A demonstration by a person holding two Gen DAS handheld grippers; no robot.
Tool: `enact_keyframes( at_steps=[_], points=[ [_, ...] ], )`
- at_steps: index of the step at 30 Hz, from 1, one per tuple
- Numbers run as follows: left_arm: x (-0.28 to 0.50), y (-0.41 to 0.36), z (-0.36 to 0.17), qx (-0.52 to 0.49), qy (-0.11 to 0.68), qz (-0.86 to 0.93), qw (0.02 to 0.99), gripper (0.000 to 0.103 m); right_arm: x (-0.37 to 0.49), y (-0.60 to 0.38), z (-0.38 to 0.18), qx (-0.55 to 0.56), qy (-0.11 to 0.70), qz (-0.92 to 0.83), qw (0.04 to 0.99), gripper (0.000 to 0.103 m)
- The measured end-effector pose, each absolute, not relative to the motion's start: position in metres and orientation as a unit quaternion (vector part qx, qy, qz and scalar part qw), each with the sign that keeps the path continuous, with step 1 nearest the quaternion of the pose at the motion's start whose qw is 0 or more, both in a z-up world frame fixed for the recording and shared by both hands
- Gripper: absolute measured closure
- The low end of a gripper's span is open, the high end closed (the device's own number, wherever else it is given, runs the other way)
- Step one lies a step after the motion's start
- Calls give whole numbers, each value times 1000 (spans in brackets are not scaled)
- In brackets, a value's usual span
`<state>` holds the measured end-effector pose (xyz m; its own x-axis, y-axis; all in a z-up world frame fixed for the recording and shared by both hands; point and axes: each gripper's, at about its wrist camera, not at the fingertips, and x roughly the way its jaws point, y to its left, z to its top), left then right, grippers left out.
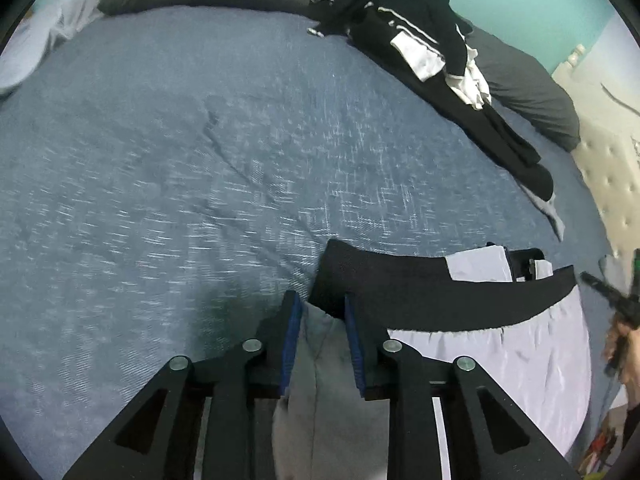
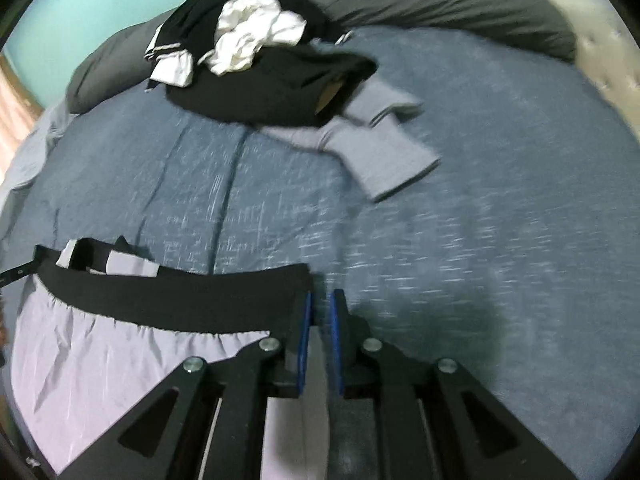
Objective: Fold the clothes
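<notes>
Shorts (image 1: pixel 500 356), hem cut off below, pinched at both waistband corners by jaws.

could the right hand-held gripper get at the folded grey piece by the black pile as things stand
Probably not yet: the right hand-held gripper is shut on the lilac garment. Only bare blue bedspread lies before the folded grey piece.

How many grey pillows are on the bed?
2. One pillow lies along the far edge of the bed toward the padded headboard; the other pillow lies beside it, partly under the pile of black and white clothes. More could be hidden.
</notes>
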<state>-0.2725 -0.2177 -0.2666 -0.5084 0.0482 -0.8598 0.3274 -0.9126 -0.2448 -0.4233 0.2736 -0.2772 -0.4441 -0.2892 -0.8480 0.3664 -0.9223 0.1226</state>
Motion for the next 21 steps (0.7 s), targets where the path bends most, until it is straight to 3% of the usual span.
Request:
enact_keyframes(
  at_steps=[8,13,21],
  points=[
    [-208,-212,-214,449,219,-863,77,75,-300,238,-224,489,28,-801,344,93],
    [-167,-180,-206,437,224,-869,56,70,-222,202,-236,540,12,-742,397,93],
    [-106,-138,-214,418,255,-871,25,61,-155,156,-259,567,1,-718,405,93]
  ],
)
